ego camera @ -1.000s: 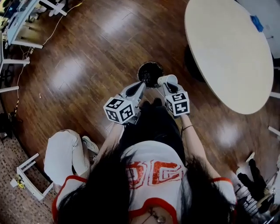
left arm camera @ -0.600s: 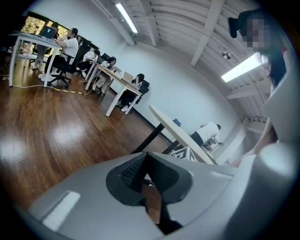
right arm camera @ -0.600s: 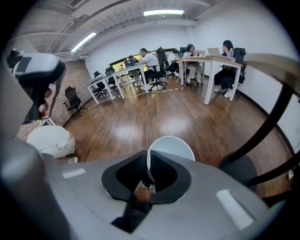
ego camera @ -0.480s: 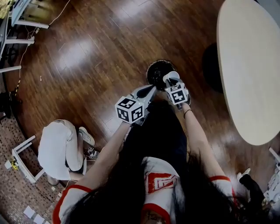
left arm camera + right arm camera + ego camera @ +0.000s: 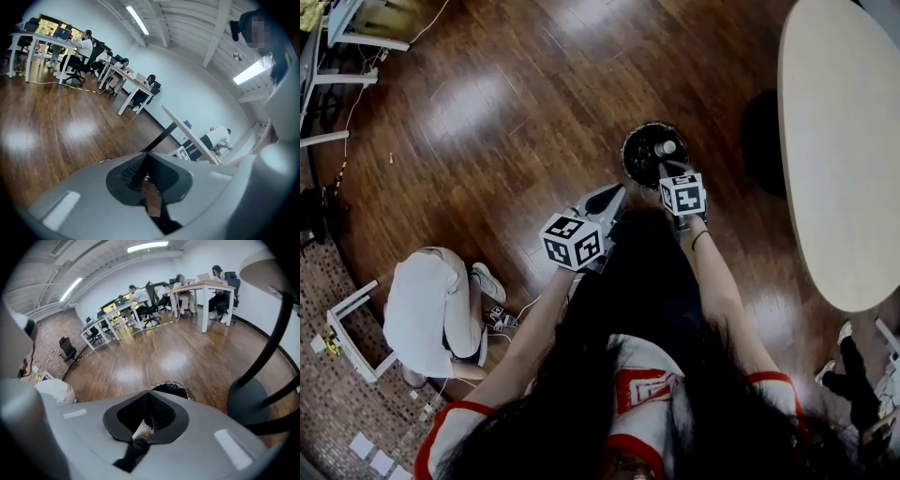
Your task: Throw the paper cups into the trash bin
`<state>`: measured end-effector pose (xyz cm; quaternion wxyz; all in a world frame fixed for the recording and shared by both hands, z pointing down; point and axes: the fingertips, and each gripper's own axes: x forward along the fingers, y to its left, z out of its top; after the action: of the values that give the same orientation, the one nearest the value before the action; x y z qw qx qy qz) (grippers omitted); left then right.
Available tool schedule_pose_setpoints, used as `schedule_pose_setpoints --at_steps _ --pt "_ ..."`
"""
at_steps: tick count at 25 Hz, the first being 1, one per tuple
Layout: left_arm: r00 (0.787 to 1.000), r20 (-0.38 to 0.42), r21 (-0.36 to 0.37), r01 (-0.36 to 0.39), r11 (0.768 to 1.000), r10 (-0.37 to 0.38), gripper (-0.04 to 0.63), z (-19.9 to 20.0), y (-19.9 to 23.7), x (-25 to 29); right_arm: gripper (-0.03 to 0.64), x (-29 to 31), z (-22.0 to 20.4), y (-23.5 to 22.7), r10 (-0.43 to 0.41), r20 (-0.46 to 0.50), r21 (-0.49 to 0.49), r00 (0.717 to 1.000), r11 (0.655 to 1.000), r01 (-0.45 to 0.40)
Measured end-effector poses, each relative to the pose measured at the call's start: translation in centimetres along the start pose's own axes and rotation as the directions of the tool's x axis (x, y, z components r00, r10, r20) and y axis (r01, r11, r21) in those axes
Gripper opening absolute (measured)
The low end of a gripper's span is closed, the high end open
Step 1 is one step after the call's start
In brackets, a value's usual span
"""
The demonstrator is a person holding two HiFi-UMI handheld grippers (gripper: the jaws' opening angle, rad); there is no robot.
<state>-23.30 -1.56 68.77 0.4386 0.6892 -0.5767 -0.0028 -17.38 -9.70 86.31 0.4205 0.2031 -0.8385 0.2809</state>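
Wood floor, open office. Right claw (image 5: 672, 169) sits over the trash bin (image 5: 636, 167), pinched narrow on the paper cup (image 5: 666, 147) wall; cup hangs above the opening, not dropped yet. Left claw (image 5: 614, 195) is closed and empty. Just the release left, I'd say.

- Cool light is thrown from ceiling strips (image 5: 147, 247), and pale glare is laid across the floor (image 5: 478, 108).
- Frame edges are bent and darkened.
- The left hand-held gripper (image 5: 144, 156) and right hand-held gripper (image 5: 149, 395) are rendered soft, out of focus.
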Motion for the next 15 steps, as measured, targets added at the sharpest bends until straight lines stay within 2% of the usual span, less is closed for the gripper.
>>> schedule_pose_setpoints --at_steps 3,6,11,15 --pt "1.0 0.006 -0.001 0.015 1.0 -0.015 0.0 1.6 -1.4 -1.6 0.002 -4.3 1.8 1.3 -0.002 0.104 0.124 0.995 0.992 -0.011" --pt "0.999 0.028 0.005 0.044 0.999 -0.045 0.0 3.5 -3.4 -3.2 0.002 -9.2 3.9 3.1 0.0 0.218 0.226 0.976 0.973 -0.05" --pt "0.994 0.057 0.029 0.095 0.995 -0.097 0.0 5.8 -6.9 -4.8 0.002 -17.0 7.4 6.5 -0.013 0.361 0.28 0.933 0.955 -0.095" --pt "0.989 0.069 0.076 0.126 0.989 -0.132 0.0 7.5 -9.4 -5.2 0.002 -22.7 10.1 8.1 -0.041 0.449 0.307 0.893 0.945 -0.111"
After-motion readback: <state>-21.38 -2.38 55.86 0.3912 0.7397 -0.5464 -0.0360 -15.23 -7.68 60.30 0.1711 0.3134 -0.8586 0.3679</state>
